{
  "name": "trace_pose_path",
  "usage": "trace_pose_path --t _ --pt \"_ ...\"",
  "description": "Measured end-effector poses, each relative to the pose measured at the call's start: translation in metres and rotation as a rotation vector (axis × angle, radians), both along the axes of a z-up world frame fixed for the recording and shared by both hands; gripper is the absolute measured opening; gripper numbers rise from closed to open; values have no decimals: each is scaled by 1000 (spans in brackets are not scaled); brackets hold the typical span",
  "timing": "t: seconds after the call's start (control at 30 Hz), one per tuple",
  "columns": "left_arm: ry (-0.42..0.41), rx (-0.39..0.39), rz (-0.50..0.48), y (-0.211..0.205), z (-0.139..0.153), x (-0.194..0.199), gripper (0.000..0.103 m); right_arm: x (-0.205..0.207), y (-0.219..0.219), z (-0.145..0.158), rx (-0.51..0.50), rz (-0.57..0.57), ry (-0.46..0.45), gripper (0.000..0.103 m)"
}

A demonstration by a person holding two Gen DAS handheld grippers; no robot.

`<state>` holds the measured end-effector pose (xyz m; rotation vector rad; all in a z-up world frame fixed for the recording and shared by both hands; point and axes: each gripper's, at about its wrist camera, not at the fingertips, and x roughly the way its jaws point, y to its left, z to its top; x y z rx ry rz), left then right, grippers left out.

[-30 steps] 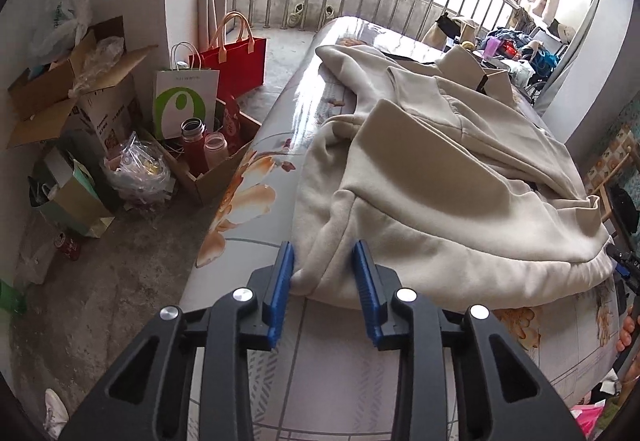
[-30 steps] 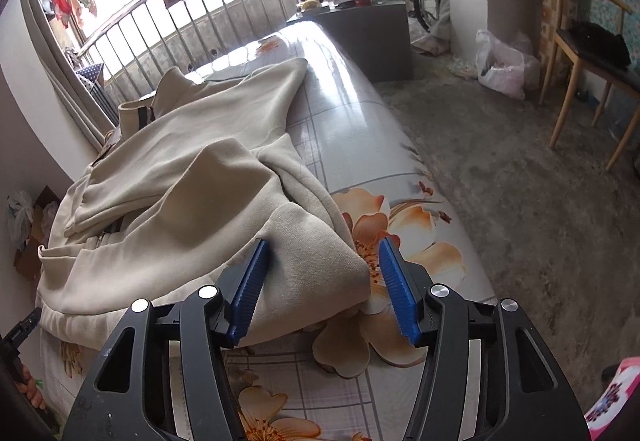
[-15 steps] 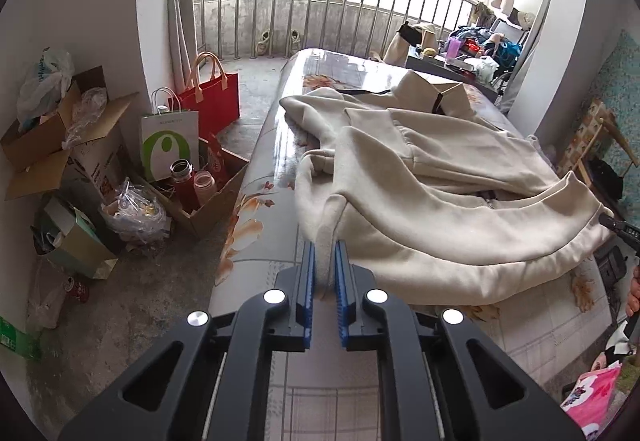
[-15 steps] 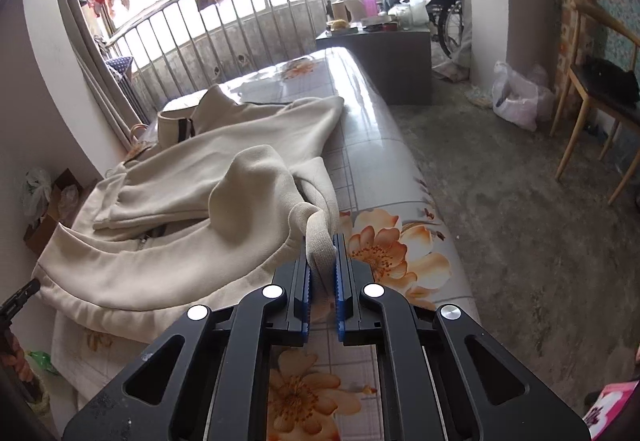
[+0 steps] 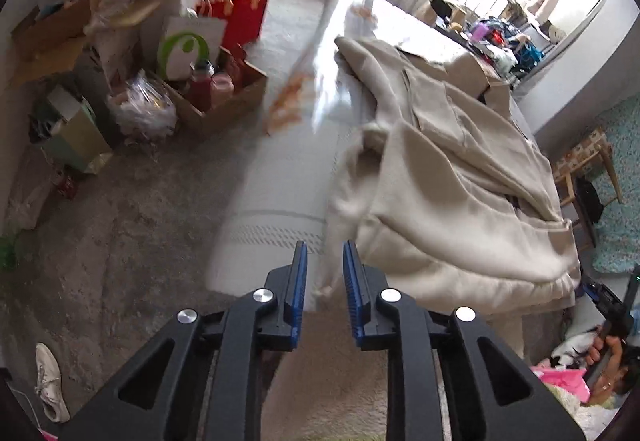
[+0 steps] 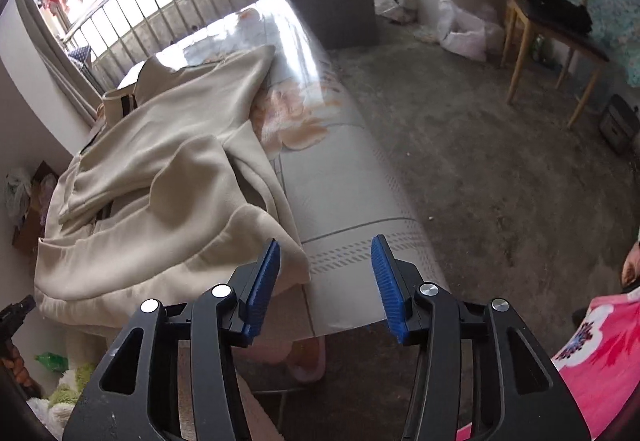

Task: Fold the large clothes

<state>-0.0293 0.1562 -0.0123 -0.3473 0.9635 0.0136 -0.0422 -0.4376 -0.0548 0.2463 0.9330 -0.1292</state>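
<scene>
No legible txt; green logo on white bag (image 5: 188,45).

Right gripper (image 6: 325,281) over the near table (image 6: 348,197) edge, jaws opening.

A cream coat (image 6: 168,177) lies rumpled across the left of the flower-patterned table, its near corner just beside the left blue pad; nothing sits between the jaws. A wooden chair (image 6: 556,25) stands far right on grey floor.
</scene>
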Motion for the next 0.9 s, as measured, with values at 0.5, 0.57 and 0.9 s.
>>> trace_pose_path --t 0.5,0.57,0.9 --pt "-27 35 -320 -119 -19 67 25 60 142 -7 -189 375 -20 62" --pt "-37 123 -320 -133 -26 73 25 70 142 -14 -194 352 2 62" --pt "-114 351 -335 -153 -33 70 3 75 141 -24 -202 363 23 10"
